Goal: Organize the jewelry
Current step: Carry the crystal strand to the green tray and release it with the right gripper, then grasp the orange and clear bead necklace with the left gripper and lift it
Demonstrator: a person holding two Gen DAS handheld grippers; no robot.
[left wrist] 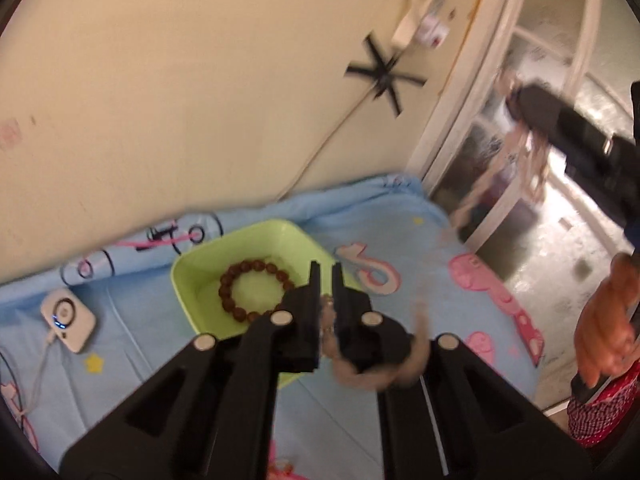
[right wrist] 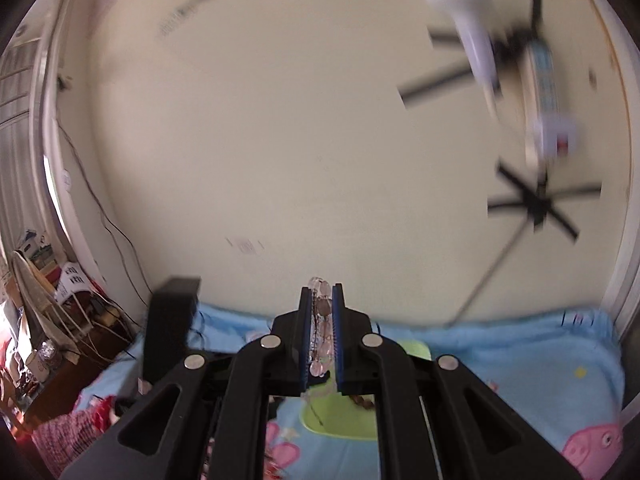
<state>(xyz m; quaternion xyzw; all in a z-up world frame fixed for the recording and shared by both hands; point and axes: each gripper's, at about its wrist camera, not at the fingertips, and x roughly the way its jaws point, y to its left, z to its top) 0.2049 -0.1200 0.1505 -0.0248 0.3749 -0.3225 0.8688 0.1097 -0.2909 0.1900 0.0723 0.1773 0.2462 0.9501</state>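
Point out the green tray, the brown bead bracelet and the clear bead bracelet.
green tray (left wrist: 188, 280): left wrist view, on its left wall.
brown bead bracelet (left wrist: 226, 290): left wrist view, on the beads at the ring's left side.
clear bead bracelet (right wrist: 321, 320): right wrist view, on the beads between the fingers.

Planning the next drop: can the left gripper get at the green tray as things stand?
Probably yes. The left gripper sits right at the green tray, open side up, only a brown bead bracelet inside. Its jaws are shut on something small and blurred.
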